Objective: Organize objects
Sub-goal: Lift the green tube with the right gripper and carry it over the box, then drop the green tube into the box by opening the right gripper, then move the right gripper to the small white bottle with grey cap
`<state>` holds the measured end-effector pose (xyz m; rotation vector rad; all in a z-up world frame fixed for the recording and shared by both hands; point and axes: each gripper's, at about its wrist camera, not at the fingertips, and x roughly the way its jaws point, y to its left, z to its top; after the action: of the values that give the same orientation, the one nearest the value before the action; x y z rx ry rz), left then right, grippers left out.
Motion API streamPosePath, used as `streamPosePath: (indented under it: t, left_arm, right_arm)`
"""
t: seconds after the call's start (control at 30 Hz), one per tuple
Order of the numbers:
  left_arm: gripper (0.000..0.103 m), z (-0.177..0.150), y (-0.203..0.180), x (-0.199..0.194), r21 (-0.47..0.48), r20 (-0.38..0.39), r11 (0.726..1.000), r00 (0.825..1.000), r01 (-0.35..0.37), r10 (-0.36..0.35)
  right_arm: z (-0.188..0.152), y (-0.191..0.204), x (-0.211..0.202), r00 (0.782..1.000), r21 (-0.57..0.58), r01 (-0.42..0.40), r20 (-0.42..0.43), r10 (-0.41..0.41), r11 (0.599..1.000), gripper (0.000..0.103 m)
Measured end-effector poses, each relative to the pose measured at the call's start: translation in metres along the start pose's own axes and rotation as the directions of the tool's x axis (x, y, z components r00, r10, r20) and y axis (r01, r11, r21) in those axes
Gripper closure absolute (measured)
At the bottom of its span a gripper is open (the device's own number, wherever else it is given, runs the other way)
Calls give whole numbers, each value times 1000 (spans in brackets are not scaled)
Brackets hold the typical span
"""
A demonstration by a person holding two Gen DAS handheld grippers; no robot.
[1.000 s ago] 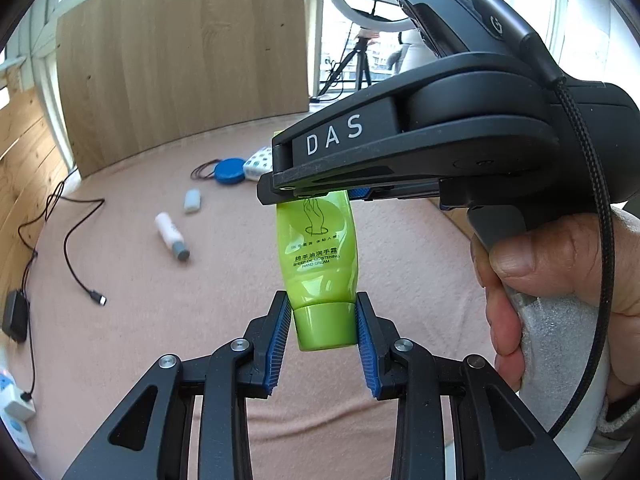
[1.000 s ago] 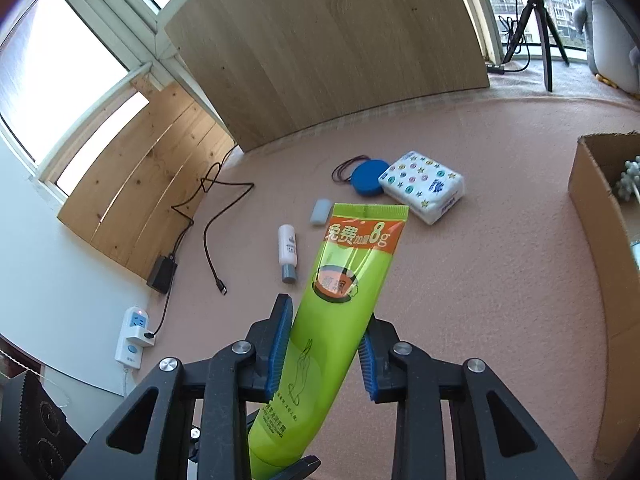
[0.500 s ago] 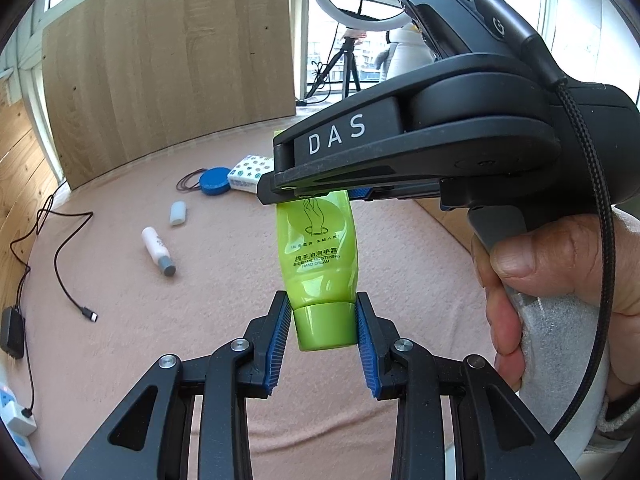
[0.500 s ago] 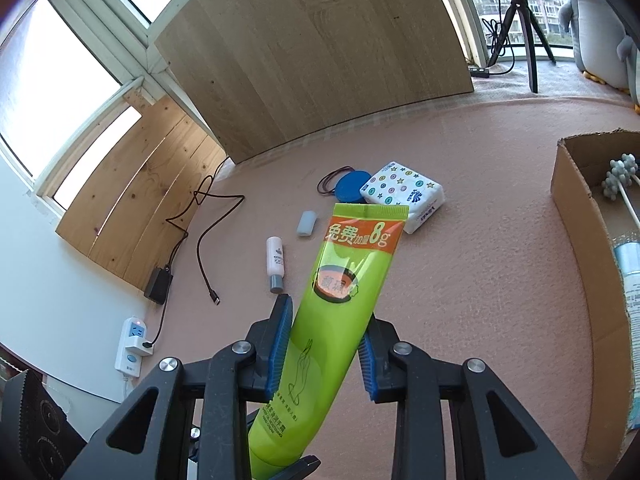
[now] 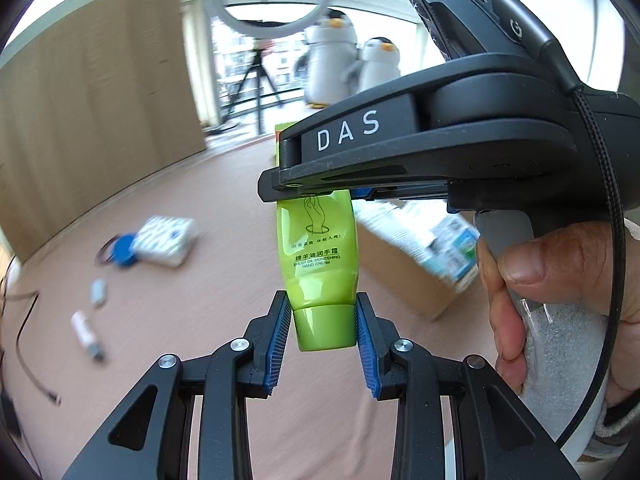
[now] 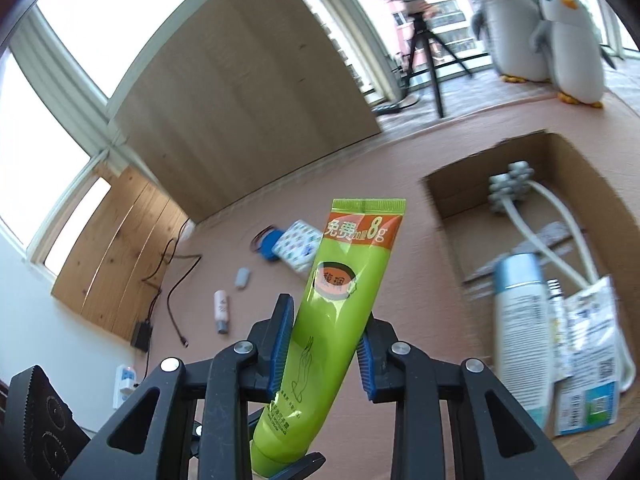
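Both views have swung right since a second ago, so the cardboard box (image 6: 560,184) is now showing in full, with a spray can (image 6: 520,320) and packets lying inside. I'm holding the green hand cream tube (image 5: 318,256) above the carpet with both tools: my right gripper (image 6: 324,344) is clamping its body, my left gripper (image 5: 322,334) is pinching its cap.

Cardboard box (image 6: 452,216) now in view — penguins (image 6: 540,28) too.
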<state>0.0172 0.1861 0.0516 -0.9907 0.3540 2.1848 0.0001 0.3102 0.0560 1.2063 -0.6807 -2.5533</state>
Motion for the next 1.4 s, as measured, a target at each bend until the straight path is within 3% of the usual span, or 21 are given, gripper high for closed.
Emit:
streamPosePath:
  t: [0.3,0.5,0.57,0.67,0.73,0.83,1.1,1.4]
  left_arm:
    - [68,44,-70,44,87,-16,992,996,89,-88]
    - [67,70,-102,47,88,-28,990,994,111,-109]
    - [42,76,-106,57,81,-65,991,993,108,-103]
    - [24,76,-97,59,37,-76,996,994,84,-81]
    - [21,70,-86,57,15,-76,997,994,77,-76]
    - [21,55,-64,58,-30,-99,998,994,52,-55]
    - [21,14,-6,33,-189,-127,981,992,-44,20]
    - [20,-43,63,-16,-347,-126,924,985,-159,122]
  right_arm:
    - [17,-69,-42,995,94,74,65,-81,993,77]
    - [35,-92,-52,990,99,101,84,-109,990,77]
    - [44,-100,-50,986,93,129,89,-138,987,77]
    - [51,-118,-46,973,103,210,80,-218,972,67]
    - [50,-128,-52,972,136,200,97,-214,970,63]
    - [45,-130,-60,966,149,216,113,-234,965,61]
    - [39,-107,-40,978,134,181,84,-193,974,61]
    - [32,-38,8,994,-5,109,14,-109,994,61]
